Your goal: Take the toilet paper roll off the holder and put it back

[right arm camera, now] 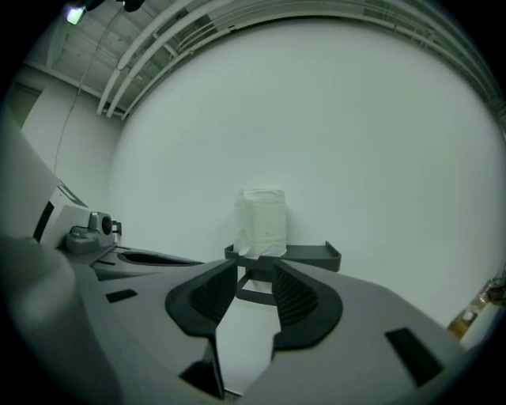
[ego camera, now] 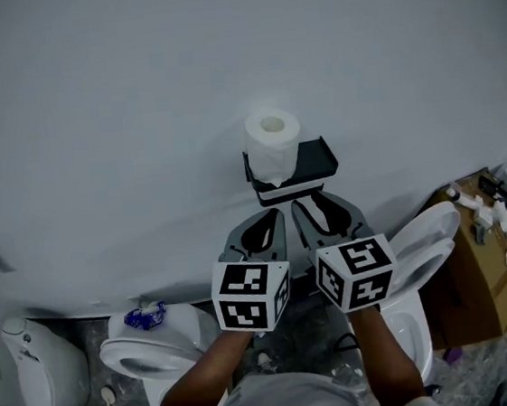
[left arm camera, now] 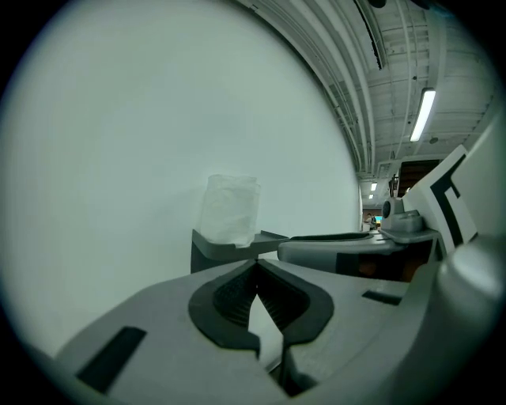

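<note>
Biggest worry here is that the toilet paper roll (ego camera: 273, 139) is just standing on end at the left end of the dark wall holder (ego camera: 312, 158), with a loose sheet hanging over the front edge, so I'd guess any sideways nudge tips it right off. And straight below are two toilets, one (ego camera: 423, 251) with its lid up, so a dropped roll could land somewhere nasty. The right gripper (right arm camera: 254, 289) has its jaws partway apart with nothing between them, lined up on the roll but short of it. That gap looks narrower than the roll to me, so going in like that would shove it into the wall rather than grab it. The left gripper (left arm camera: 257, 273) has its tips pressed together on nothing and sits just beside the right one, so it could clip the holder too. Squeezing hard would also crush the soft paper. The rest is a plain pale wall, a speckled grey floor, a cardboard box (ego camera: 474, 263) of clutter off to the right, and bare pipes and a strip light (left arm camera: 423, 115) up on the ceiling.
</note>
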